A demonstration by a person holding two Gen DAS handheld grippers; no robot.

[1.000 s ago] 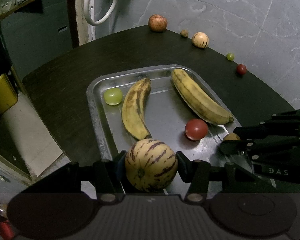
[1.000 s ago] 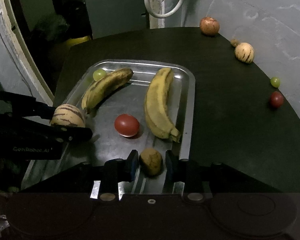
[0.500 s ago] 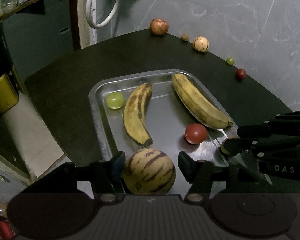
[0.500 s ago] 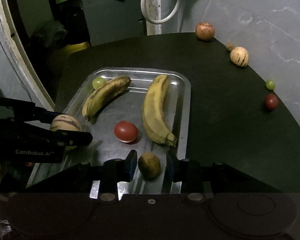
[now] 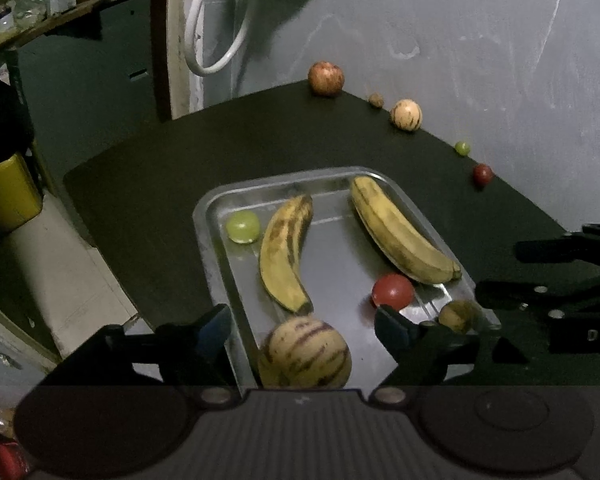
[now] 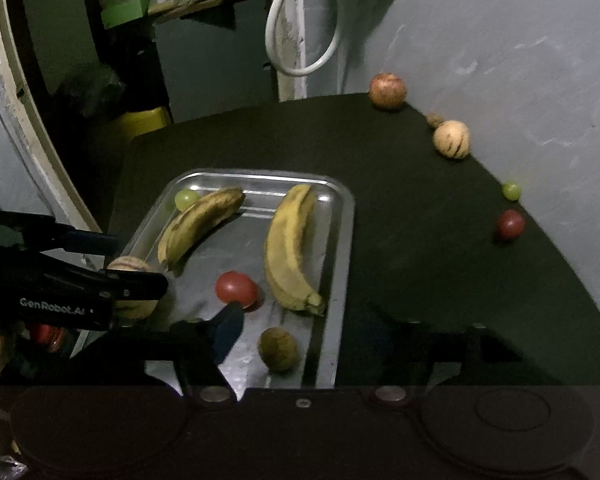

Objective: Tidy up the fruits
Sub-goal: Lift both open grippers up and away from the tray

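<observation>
Steel tray [image 5: 210,216] sits on the dark table [image 5: 140,168] and holds the sorted fruit: two bananas [image 5: 286,252] [image 5: 400,232], a green grape [image 5: 243,226], a tomato [image 5: 393,291], a striped melon [image 5: 304,354] and a small brown fruit [image 6: 279,349].

Left gripper [image 5: 302,330]: jaws have just been opening and now stand wide. Melon lies between them at the tray's near edge, pads clear of it on both sides. Judged a release after placement.

Right gripper [image 6: 312,332]: jaws likewise just opened. Brown fruit rests on the tray floor between them, near the right rim, touched by neither finger. Also judged released.

Placement reads as gathering loose fruit into the tray, with rounder pieces parked at the near end where the bananas leave room.

Still out along the table's far edge by the wall: apple [image 5: 326,79], a small brown nut-like piece [image 5: 376,100], second striped melon [image 5: 406,115], grape [image 5: 462,147], red fruit [image 5: 482,174].

Obstructions: the two grippers sit close together over the tray's near end. Tomato lies just beside the right gripper's left finger [image 6: 228,330]. Bananas occupy the tray centre, so free floor is scarce.
</observation>
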